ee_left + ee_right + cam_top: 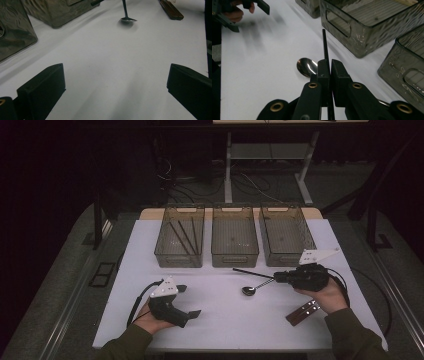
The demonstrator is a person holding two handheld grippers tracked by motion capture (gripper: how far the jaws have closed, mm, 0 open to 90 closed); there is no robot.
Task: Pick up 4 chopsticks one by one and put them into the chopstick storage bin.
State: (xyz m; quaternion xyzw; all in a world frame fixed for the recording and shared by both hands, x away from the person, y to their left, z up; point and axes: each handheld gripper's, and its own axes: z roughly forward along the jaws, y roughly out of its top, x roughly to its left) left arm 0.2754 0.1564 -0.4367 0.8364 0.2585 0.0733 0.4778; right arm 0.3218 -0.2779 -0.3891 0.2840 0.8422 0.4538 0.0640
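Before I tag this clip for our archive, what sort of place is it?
Probably a lab recording bench, not a kitchen: a white table in a dark room, three smoky translucent plastic bins lined up for sorting, and cables on the floor by a desk frame.

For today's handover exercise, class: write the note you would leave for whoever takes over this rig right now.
Right gripper: shut on a black chopstick, held just above the table in front of the bins.
Left gripper: open, holding nothing, near the table's front left.
Things: left bin holds a few black sticks; middle bin and right bin look empty. A spoon lies on the table beside the right gripper; a dark brown flat piece lies near the right hand.
Done: some sticks binned.
Left: probably bin this chopstick, then the spoon and the brown piece.
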